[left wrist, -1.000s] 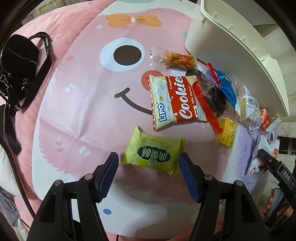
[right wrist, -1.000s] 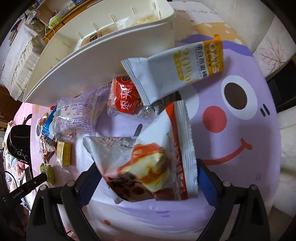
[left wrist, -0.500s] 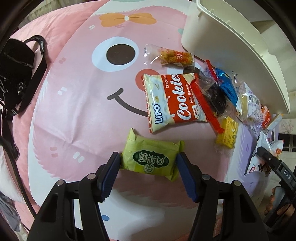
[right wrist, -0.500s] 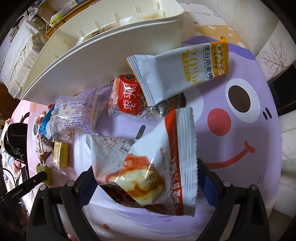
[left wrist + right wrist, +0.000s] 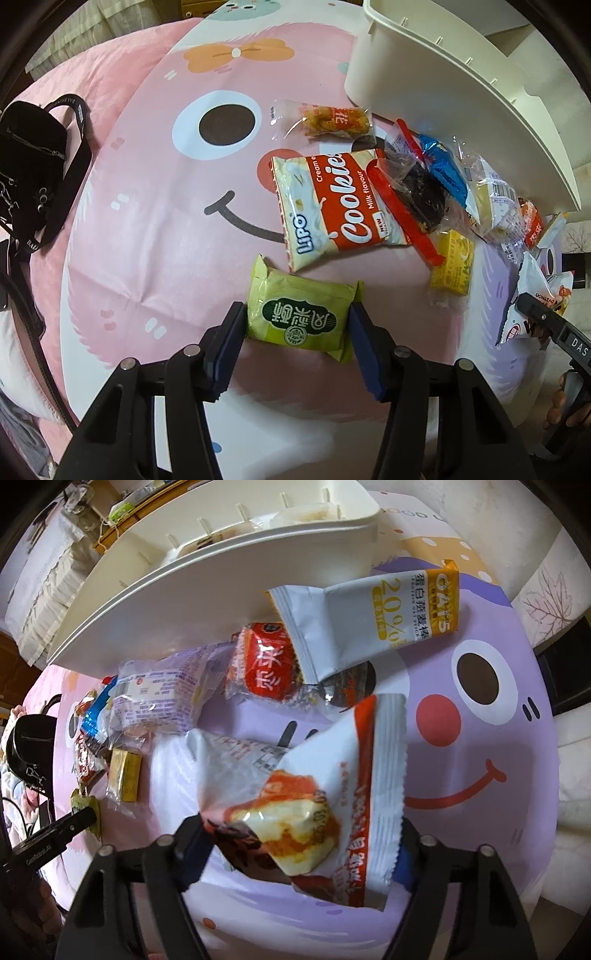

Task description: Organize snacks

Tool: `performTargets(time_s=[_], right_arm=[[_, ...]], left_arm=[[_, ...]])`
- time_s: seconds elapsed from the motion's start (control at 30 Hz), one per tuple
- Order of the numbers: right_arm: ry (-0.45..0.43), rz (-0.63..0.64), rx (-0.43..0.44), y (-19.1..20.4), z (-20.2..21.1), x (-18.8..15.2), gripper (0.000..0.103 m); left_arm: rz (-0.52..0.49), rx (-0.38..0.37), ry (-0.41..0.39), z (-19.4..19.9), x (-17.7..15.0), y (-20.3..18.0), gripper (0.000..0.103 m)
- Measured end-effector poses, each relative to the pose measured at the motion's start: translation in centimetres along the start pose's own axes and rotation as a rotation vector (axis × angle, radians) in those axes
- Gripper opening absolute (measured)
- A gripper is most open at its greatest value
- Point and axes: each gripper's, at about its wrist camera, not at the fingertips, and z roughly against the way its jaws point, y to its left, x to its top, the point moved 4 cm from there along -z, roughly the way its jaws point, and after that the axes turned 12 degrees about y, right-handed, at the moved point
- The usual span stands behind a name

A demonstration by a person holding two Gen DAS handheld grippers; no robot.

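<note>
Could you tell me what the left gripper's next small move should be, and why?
Probably finish closing, then lift. The left gripper is closing with the green snack packet between its pads, which look at or near the packet's sides, and the white organizer bin waits beyond the pile.

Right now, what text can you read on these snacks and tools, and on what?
"LiPO Cream Cookies Milk flavour": cookie pack.
"OATS 20%": white oat bar.
"DAS": right gripper.
Green packet between the closing left gripper: Chinese logo, upside down.
Red packet, orange-white packet: Chinese, unclear.
</note>
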Motion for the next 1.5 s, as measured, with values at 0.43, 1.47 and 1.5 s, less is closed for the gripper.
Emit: performTargets(time_s=[0.43, 1.47, 1.5], right_arm=[[0.008, 0.015, 0.009, 0.1, 0.5, -0.7, 0.071], [-0.121, 0.248, 0.128, 7.8, 6.8, 1.2, 0.070], [-0.133, 0.254, 0.131, 8.0, 7.2, 1.6, 0.070]], left_arm=[[-0.014, -0.013, -0.055, 0.4, -1.1, 0.1, 0.051], [-0.138, -0.035, -0.280, 11.9, 2.9, -3.8, 0.051], [-0.145, -0.034, -0.293, 12.5, 3.5, -4.2, 0.051]])
